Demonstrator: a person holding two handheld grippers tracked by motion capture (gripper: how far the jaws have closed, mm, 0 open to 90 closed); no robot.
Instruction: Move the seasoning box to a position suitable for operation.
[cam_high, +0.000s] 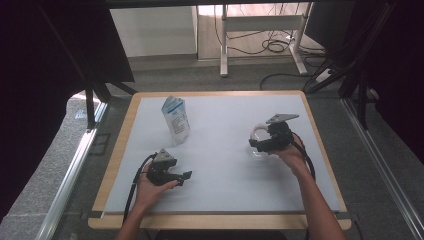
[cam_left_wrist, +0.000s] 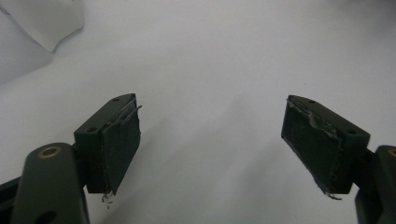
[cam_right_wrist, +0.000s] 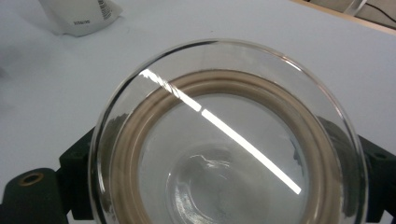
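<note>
The table (cam_high: 125, 145) carries a white mat with a bare wooden rim on all sides, and the widest open stretch lies at its middle, between the two hands. One white pouch (cam_high: 176, 120) stands upright toward the far left, well apart from both grippers. One glass lid (cam_right_wrist: 229, 140), with a tan seal ring, sits right of centre, pinched between the jaws of the right gripper (cam_high: 263, 141). The left gripper (cam_high: 176, 176) rests near the front edge, jaws spread wide over bare mat.
</note>
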